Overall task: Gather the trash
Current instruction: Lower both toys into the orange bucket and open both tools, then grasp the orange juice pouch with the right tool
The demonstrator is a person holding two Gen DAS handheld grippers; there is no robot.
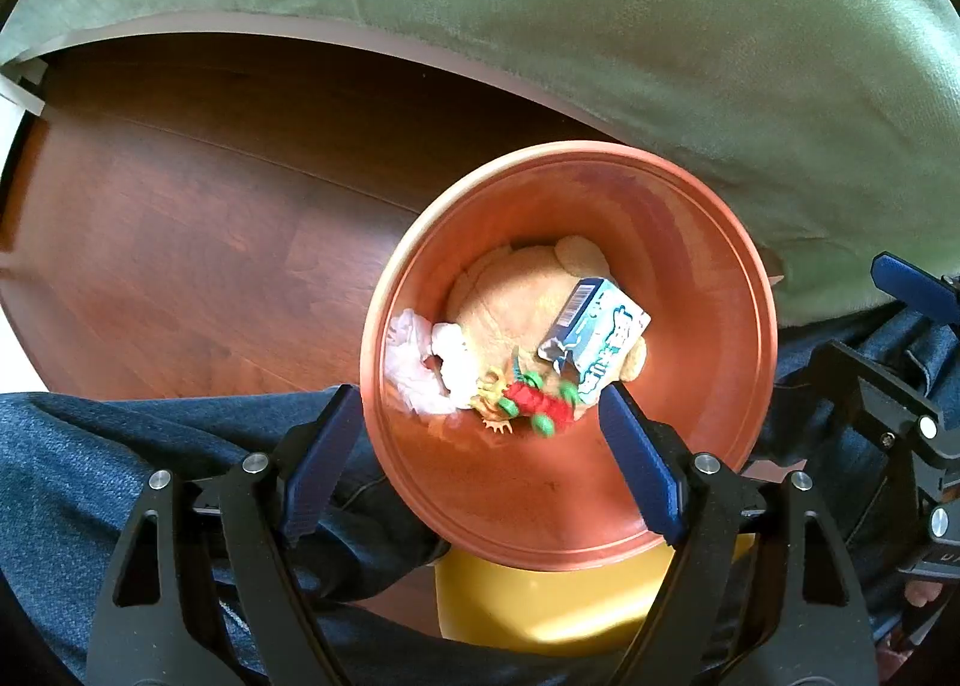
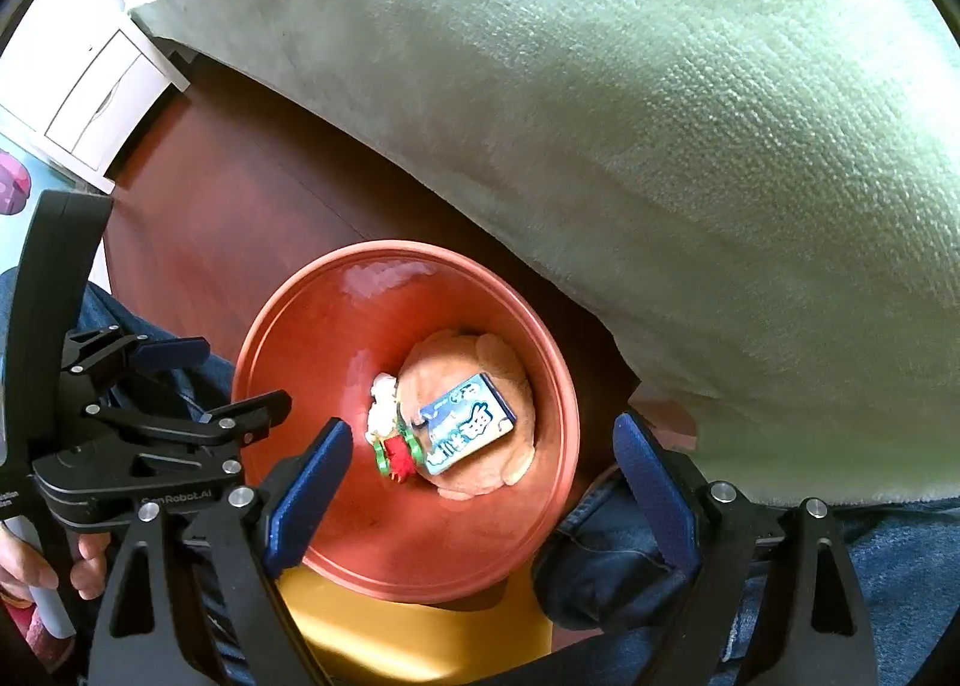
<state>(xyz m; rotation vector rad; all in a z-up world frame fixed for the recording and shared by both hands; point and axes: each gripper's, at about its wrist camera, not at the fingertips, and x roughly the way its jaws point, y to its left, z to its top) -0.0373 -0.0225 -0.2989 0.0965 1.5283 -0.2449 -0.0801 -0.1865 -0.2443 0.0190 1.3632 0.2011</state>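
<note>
An orange-red bin (image 1: 708, 278) (image 2: 312, 338) stands on the wood floor below both grippers. Inside lie a tan plush (image 1: 516, 296) (image 2: 468, 362), a blue and white carton (image 1: 600, 338) (image 2: 468, 422), crumpled white paper (image 1: 426, 362) (image 2: 381, 404) and a red and green toy (image 1: 534, 401) (image 2: 396, 449). My left gripper (image 1: 480, 458) is open and empty above the bin's near rim. It also shows at the left of the right wrist view (image 2: 228, 380). My right gripper (image 2: 480, 482) is open and empty over the bin.
A green-covered sofa (image 1: 600, 14) (image 2: 660, 116) fills the far side. Dark wood floor (image 1: 210, 236) lies left of the bin. A yellow object (image 1: 540, 602) (image 2: 390, 626) sits under the bin's near edge. Jeans-clad legs (image 1: 120, 446) flank it. A white cabinet (image 2: 102, 98) stands far left.
</note>
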